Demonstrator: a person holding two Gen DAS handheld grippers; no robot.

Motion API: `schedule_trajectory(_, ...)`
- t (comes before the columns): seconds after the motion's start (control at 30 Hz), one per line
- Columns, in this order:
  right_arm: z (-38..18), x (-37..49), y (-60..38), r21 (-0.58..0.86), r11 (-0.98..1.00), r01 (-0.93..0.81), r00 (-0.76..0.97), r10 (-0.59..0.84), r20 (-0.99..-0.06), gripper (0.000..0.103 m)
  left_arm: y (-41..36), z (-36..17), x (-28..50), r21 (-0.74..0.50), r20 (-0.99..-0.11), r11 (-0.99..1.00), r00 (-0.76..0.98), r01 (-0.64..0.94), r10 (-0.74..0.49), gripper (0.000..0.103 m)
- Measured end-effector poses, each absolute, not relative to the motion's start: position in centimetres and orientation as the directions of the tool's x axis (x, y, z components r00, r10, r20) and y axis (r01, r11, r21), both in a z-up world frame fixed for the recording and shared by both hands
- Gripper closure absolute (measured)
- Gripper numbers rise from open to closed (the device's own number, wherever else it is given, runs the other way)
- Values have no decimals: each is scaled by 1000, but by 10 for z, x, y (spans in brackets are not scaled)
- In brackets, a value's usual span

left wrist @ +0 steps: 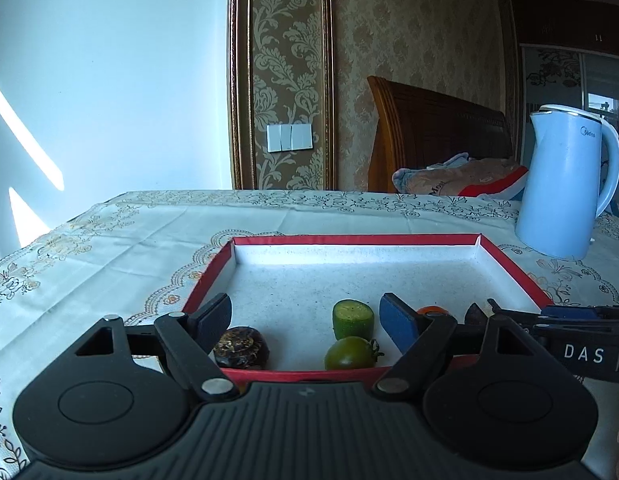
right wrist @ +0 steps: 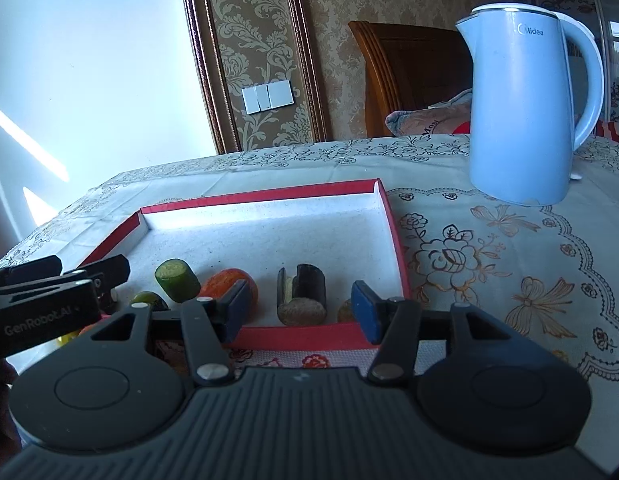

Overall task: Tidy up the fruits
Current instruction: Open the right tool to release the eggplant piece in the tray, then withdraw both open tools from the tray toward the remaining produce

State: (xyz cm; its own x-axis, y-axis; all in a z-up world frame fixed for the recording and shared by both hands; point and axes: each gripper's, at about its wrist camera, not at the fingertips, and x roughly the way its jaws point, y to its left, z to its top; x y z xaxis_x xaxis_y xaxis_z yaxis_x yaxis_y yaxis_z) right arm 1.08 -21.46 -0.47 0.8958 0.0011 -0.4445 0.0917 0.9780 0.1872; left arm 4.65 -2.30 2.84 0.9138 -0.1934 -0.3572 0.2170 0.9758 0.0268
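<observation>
Both tools sit at the 6 o'clock edge of the red-rimmed tray (right wrist: 393,236) on the cloth-covered worktop (right wrist: 489,248). The left tool (left wrist: 305,320) is spread wide with nothing gripped; a dark brown fruit (left wrist: 240,347) sits by its left finger, a green tomato (left wrist: 351,353) and a cucumber chunk (left wrist: 352,317) between the fingers. The right tool (right wrist: 301,308) is released too, a dark cut piece (right wrist: 303,290) and a brownish fruit (right wrist: 302,312) lying in its gap, untouched. An orange fruit (right wrist: 225,282) is at 10 o'clock from there. A blue kettle (right wrist: 521,112) stands at 1 o'clock.
</observation>
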Motion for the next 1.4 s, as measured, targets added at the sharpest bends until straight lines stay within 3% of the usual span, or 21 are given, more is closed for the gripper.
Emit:
schedule_trajectory(0.07, -5, 2, -213, 184, 980, 79, 902, 8, -433, 48, -11, 29, 38, 24, -342, 978, 921, 209, -188, 15)
schedule_trajectory(0.27, -8, -20, -209, 191, 979, 71, 904, 18, -428, 44, 24, 24, 19, 8, -334, 986, 930, 166, -154, 15)
schedule_trajectory(0.6, -12, -44, -203, 220, 974, 53, 902, 48, -429, 44, 72, 13, 14, -113, -385, 988, 912, 101, -138, 15)
schedule_trajectory(1.4, -14, -32, -157, 108, 992, -62, 860, 108, -499, 44, 71, 1, 18, -63, -492, 988, 857, 139, -152, 15)
